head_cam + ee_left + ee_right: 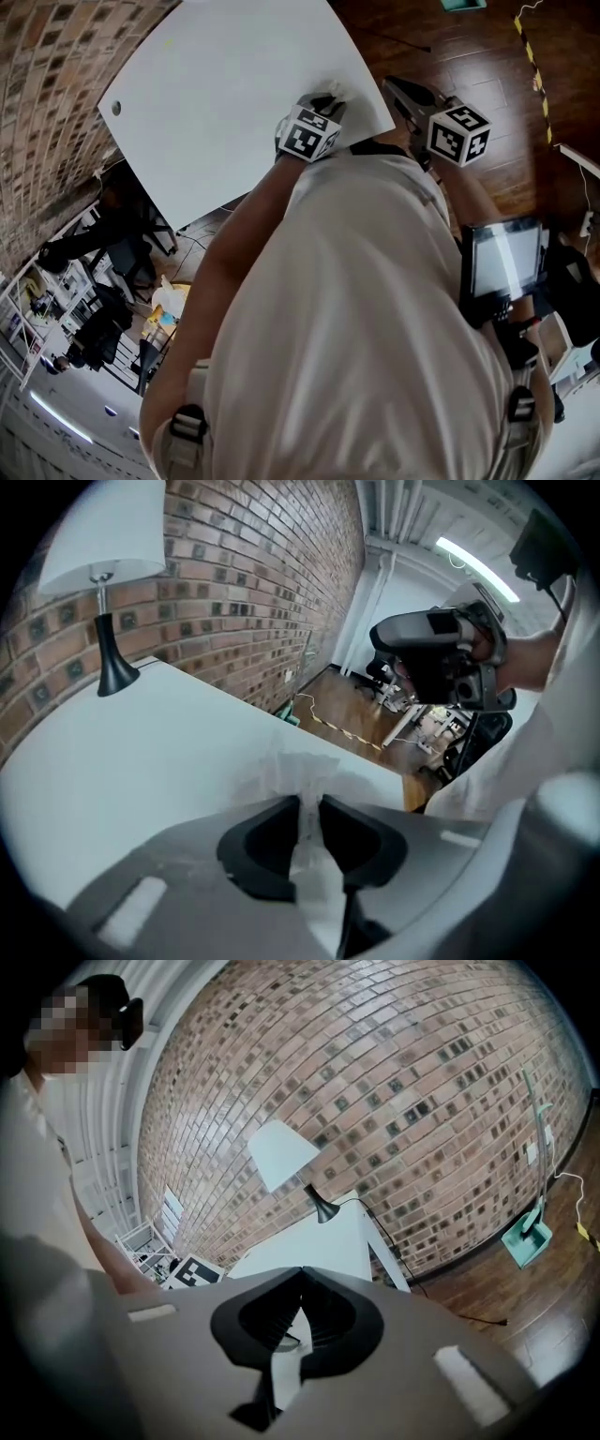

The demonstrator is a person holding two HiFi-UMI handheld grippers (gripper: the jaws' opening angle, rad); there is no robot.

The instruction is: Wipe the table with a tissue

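Note:
The white table [225, 94] fills the upper part of the head view. My left gripper [330, 98] points down at the table's near right edge, shut on a white tissue [302, 769]. The tissue is pinched between the jaws and bunches out onto the tabletop [141, 761] just beyond them. My right gripper [392, 86] hangs off the table's right side over the wood floor; it is shut with nothing between its jaws [301, 1274]. It also shows in the left gripper view as the right gripper [441, 658], held in a hand.
A lamp [105, 592] with a white shade and black stem stands at the table's far end against the brick wall [262, 583]. The table has a small round hole [116, 108]. A green dustpan [525, 1238] lies on the wood floor [469, 56]. Shelves and equipment [94, 309] crowd the lower left.

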